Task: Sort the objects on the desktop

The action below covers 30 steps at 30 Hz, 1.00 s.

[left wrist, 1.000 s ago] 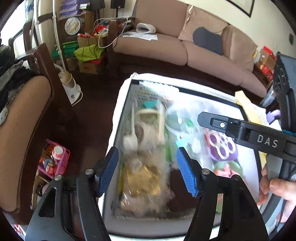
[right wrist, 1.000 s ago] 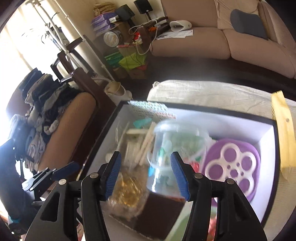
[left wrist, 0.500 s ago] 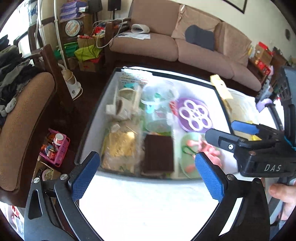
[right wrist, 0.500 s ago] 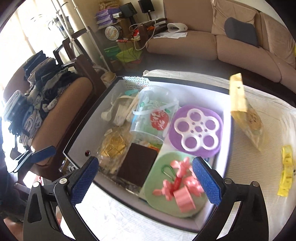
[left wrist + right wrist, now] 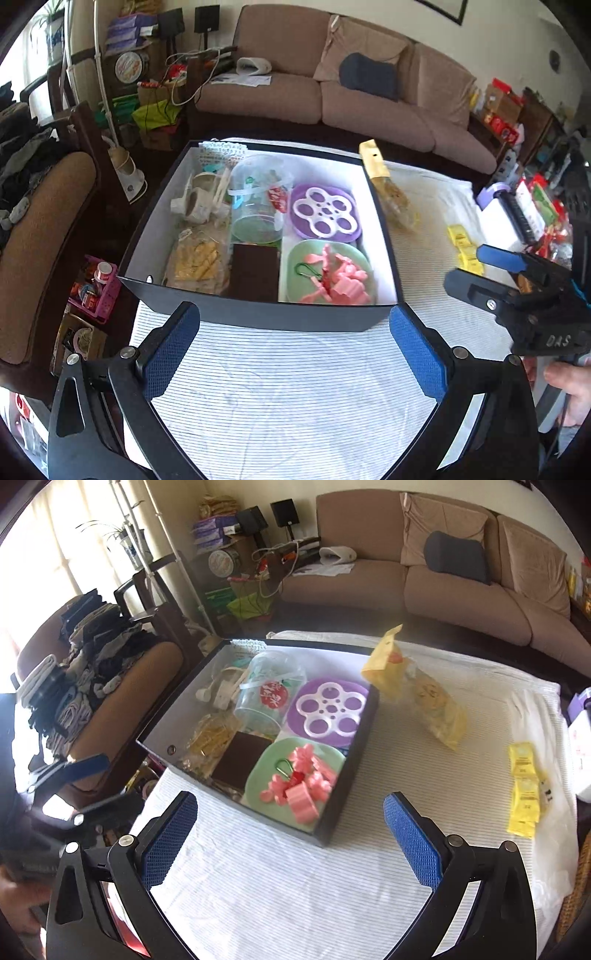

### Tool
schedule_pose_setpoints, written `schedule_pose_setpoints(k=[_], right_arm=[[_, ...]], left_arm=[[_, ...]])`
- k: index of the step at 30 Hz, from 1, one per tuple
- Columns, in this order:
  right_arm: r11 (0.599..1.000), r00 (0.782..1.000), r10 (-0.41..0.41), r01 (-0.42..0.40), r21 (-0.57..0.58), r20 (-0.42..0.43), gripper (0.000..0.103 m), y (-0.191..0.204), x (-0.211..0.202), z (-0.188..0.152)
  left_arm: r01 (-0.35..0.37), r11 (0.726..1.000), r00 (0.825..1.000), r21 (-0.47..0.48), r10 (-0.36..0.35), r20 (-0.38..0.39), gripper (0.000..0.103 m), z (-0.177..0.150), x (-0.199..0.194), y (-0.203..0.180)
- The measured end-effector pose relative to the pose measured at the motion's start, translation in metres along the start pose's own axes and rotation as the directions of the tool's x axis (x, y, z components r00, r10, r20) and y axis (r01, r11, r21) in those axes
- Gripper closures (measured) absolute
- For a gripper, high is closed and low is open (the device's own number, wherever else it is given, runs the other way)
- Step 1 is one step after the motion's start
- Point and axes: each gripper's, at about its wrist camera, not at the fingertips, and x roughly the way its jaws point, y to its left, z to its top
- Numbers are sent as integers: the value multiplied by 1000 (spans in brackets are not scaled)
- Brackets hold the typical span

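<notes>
- Box (image 5: 334,825) with dark walls and a white inside sits on the striped cloth covering the table (image 5: 295,886), toward its left edge; it serves as the collecting place, which is why most of the small things lie inside it rather than loose.
- Inside, things are packed side by side so that each keeps its own patch: a purple flower-holed lid (image 5: 324,213) at the far right, a green plate (image 5: 295,254) with pink ribbon pieces (image 5: 341,278) near the front right, a clear plastic tub (image 5: 258,206) on its side in the middle, a dark brown square (image 5: 255,271) in front of it, and a bag of gold bits (image 5: 195,258) at the front left.
- Still outside the box lie a yellow snack bag (image 5: 424,698), just beside the far right wall, and a strip of yellow packets (image 5: 524,794) well apart toward the right edge; by my judgement these are what is left to sort.
- Left gripper (image 5: 293,360) hovers over bare cloth just in front of the box, jaws wide apart and holding nothing.
- Right gripper (image 5: 290,843) is likewise over the cloth near the box's front corner, jaws spread wide and empty.
- Both being free and drawn clear of the box suggests a pause between placements; the right one is the nearer to the yellow things, so a reach that way seems the likely next move.
</notes>
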Motion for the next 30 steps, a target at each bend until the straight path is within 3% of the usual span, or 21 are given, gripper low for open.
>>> schedule_pose_setpoints(k=[6, 12, 19, 22, 25, 28, 30], right_arm=[[997, 995, -69, 70, -15, 66, 0, -49, -41, -56], [989, 980, -148, 144, 37, 136, 0, -108, -55, -115], [983, 973, -181, 185, -16, 140, 0, -140, -36, -140], [984, 977, -166, 172, -42, 133, 0, -149, -31, -141], [993, 986, -115, 117, -3, 121, 0, -161, -28, -144], [997, 991, -81, 81, 9, 103, 0, -165, -26, -144], [997, 993, -79, 79, -6, 93, 0, -164, -25, -145]], left_arm=[[91, 995, 996, 35, -91, 3, 0, 0, 7, -40], [64, 990, 997, 128, -59, -41, 0, 22, 53, -99], [-25, 991, 997, 134, 34, -65, 0, 81, 139, -134], [-80, 989, 996, 121, 85, -40, 0, 106, 175, -139], [-165, 978, 984, 127, 172, -40, 0, 126, 212, -142], [-259, 951, 960, 171, 273, -65, 2, 139, 247, -144], [-266, 946, 956, 186, 284, -78, 4, 144, 261, -145]])
